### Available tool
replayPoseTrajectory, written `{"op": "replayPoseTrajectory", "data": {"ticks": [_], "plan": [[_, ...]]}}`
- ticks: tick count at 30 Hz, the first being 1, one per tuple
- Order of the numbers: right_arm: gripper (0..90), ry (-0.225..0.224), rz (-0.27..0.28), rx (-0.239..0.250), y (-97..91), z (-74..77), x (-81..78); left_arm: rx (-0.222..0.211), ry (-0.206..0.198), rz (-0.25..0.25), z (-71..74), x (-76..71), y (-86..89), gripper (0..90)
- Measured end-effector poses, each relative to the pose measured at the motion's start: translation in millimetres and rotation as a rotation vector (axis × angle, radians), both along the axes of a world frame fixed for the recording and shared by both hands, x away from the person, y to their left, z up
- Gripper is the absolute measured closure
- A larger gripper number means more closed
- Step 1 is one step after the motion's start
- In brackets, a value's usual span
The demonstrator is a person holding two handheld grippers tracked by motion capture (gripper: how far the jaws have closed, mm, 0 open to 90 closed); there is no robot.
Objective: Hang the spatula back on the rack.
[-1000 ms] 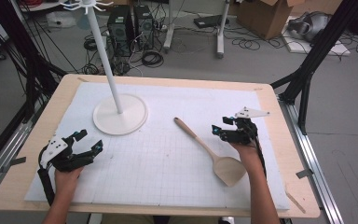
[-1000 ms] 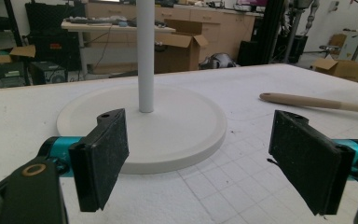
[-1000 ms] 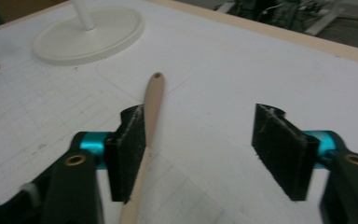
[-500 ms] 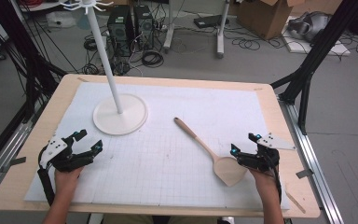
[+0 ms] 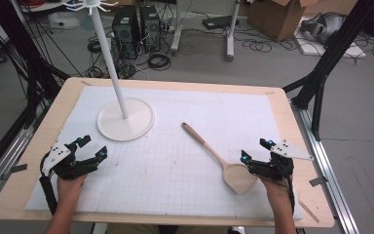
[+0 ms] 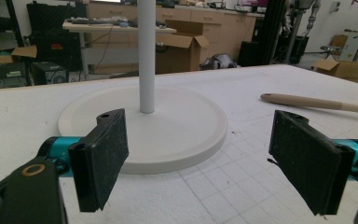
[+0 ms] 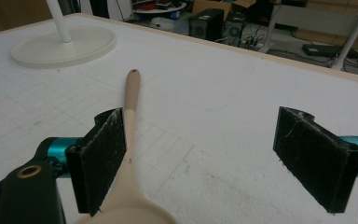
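Left gripper (image 5: 88,155), jaws wide, nothing held, parked at worktop (image 5: 39,195) 8 o'clock, facing the white stand (image 5: 125,119). Wooden spatula (image 5: 219,158) lies flat at 4 o'clock; right gripper (image 5: 256,155) just opened, empty, beside its blade, probably lining up a pick.

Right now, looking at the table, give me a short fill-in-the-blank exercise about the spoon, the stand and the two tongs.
1. The wooden spoon lies flat on the white mat with its bowl nearest the ____ tongs.
2. The pole of the white stand rises from a base shaped like a ____.
3. The jaws of the left tongs stand ____, with nothing between them.
4. In the right gripper view, the spoon's handle points toward the ____.

Missing words: right; disc; open; stand
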State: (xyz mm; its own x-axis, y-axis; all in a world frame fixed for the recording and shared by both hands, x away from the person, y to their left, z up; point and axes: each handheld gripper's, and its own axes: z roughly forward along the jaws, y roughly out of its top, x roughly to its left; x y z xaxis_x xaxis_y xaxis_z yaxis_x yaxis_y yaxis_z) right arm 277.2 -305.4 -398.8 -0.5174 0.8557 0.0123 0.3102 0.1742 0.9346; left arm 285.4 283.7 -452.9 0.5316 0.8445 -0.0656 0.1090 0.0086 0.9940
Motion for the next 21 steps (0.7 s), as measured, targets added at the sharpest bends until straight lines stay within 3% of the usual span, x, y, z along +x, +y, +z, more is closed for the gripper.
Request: {"op": "replayPoseTrajectory", "data": {"ticks": [3, 8, 13, 14, 16, 17, 21], "plan": [[16.2, 0.022, 0.037, 0.047, 7.0, -1.2, 2.2, 0.001, -0.001, 0.000, 0.0, 0.0, 0.3, 19.9], [16.6, 0.042, 0.076, 0.018, 23.2, -2.7, 6.3, 0.000, -0.005, -0.001, -0.1, -0.2, -0.2, 19.9], [23.6, 0.052, 0.130, -0.053, 42.2, -3.8, 11.8, 0.004, -0.005, 0.000, -0.1, -0.5, -0.6, 19.9], [26.3, 0.083, 0.145, -0.105, 51.4, -6.8, 15.8, 0.006, -0.007, 0.001, -0.1, -0.5, -1.0, 20.0], [27.6, 0.090, 0.151, -0.123, 54.5, -7.9, 16.8, 0.009, -0.007, 0.001, 0.0, -0.5, -1.3, 20.0], [30.9, 0.106, 0.170, -0.168, 61.6, -10.9, 19.7, 0.009, -0.007, 0.002, 0.0, -0.6, -1.2, 20.0], [35.1, 0.137, 0.187, -0.207, 68.5, -15.3, 24.8, 0.009, -0.006, 0.002, 0.0, -0.4, -1.2, 20.0]]}}
